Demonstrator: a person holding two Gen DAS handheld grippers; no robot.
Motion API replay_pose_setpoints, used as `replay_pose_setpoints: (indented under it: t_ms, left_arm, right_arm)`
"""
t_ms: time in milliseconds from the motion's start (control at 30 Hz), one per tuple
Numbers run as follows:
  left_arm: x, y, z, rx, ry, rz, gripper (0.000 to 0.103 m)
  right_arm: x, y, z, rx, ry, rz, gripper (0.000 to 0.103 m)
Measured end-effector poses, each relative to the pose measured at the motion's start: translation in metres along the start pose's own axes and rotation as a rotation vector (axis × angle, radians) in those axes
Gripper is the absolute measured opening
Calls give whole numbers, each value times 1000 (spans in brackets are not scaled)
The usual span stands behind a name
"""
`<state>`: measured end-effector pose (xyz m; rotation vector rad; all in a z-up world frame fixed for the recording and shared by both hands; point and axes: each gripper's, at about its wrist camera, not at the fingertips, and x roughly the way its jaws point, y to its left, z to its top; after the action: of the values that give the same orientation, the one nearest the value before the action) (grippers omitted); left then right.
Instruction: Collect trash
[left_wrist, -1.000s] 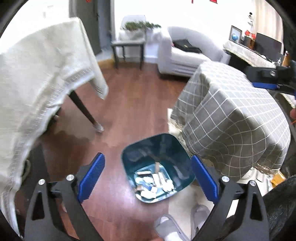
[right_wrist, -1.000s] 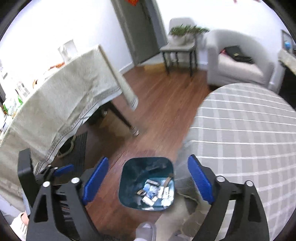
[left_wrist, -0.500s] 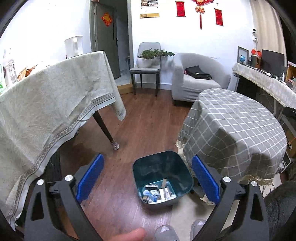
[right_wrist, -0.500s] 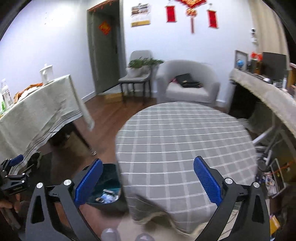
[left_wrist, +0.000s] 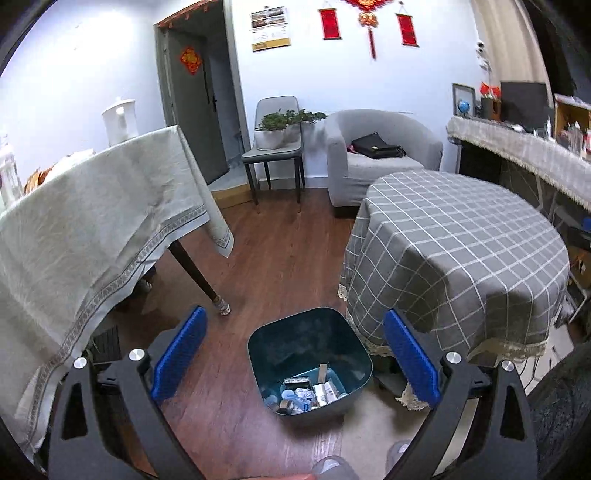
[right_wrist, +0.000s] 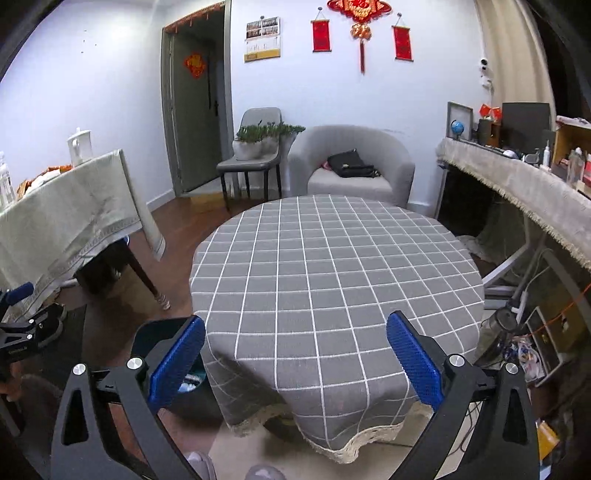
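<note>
A teal trash bin (left_wrist: 309, 360) stands on the wood floor beside the round table with a grey checked cloth (left_wrist: 454, 251). Several wrappers and small packets (left_wrist: 306, 393) lie in its bottom. My left gripper (left_wrist: 295, 360) is open and empty, held above the bin. My right gripper (right_wrist: 295, 363) is open and empty, facing the round table's top (right_wrist: 332, 266), which shows only bare cloth. In the right wrist view only a dark sliver of the bin (right_wrist: 147, 332) shows behind the left finger.
A long table with a beige cloth (left_wrist: 92, 221) stands to the left, one leg (left_wrist: 199, 277) near the bin. A grey armchair (right_wrist: 354, 166), a chair with plants (right_wrist: 255, 155) and a cluttered side counter (right_wrist: 524, 184) line the back and right.
Both grippers have risen and tilted up from the bin. The right one swung right, from over the bin to facing the round table top. Both stayed open.
</note>
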<state>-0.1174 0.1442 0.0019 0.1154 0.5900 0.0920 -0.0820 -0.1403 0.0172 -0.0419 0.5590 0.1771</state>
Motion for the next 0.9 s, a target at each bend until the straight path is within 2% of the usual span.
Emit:
replay_pose_setpoints:
  t_ms: [133, 533, 900]
  left_arm:
    - [3, -8, -2, 28, 11, 1, 98]
    - [10, 2, -5, -39, 59, -29, 98]
    - [11, 7, -7, -73, 75, -50, 98]
  right_arm:
    - [-1, -4, -2, 19, -11, 47, 99]
    - [-1, -3, -1, 17, -6, 102, 99]
    - [0, 4, -1, -7, 6, 99, 99]
